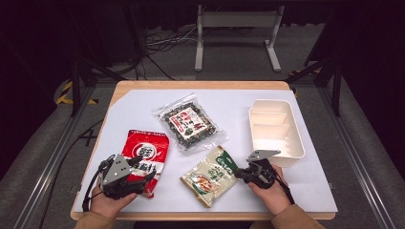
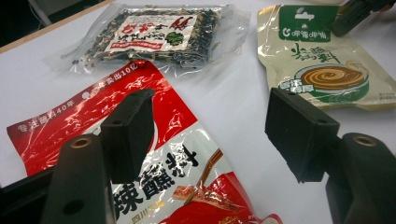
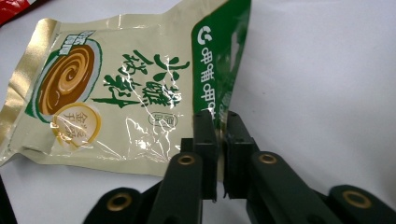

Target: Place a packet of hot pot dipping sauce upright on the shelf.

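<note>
Now right hand-held gripper (image 3: 218, 140) clamped tight on beige sauce packet's (image 3: 126, 93) green edge.

Beige sauce pouch (image 1: 211, 175) with green top band, white script, and a printed bowl of brown swirled paste; lies near the table's front edge, between the red pouch and the white tray. Green-band edge (image 3: 219, 60) lifted off the white sheet, rest flat, foil slightly creased. Red pouch (image 1: 144, 155): glossy, white and black characters, flat at front left.
</note>
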